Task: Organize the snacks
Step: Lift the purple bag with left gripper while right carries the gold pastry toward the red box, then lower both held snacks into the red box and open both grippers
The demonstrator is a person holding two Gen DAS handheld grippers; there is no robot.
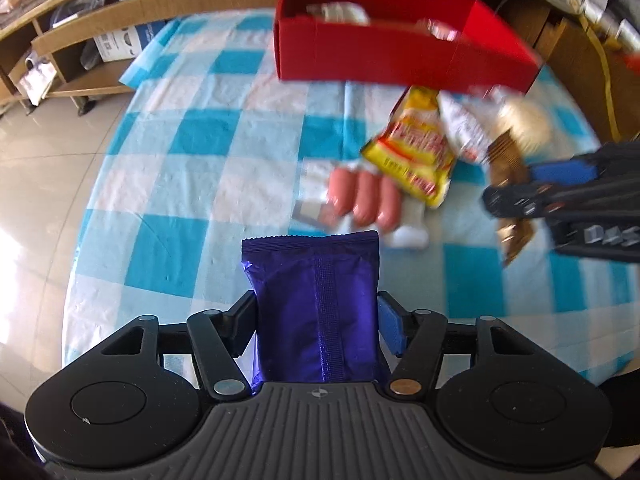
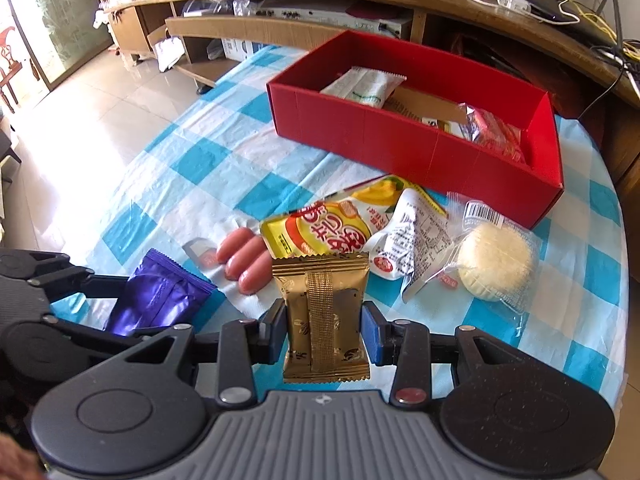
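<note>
While each gripper clamps one packet — left gripper [image 1: 316,320] purple packet [image 1: 316,304], right gripper [image 2: 325,332] gold packet [image 2: 325,316].

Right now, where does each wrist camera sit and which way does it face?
Left wrist: behind the left gripper, angled down at the checked tablecloth and red box; its fingers clamp a purple packet.
Right wrist: behind the right gripper, facing the same box; it clamps a gold packet.
Shared: box, sausages, yellow pouch; each shows the other gripper.
</note>
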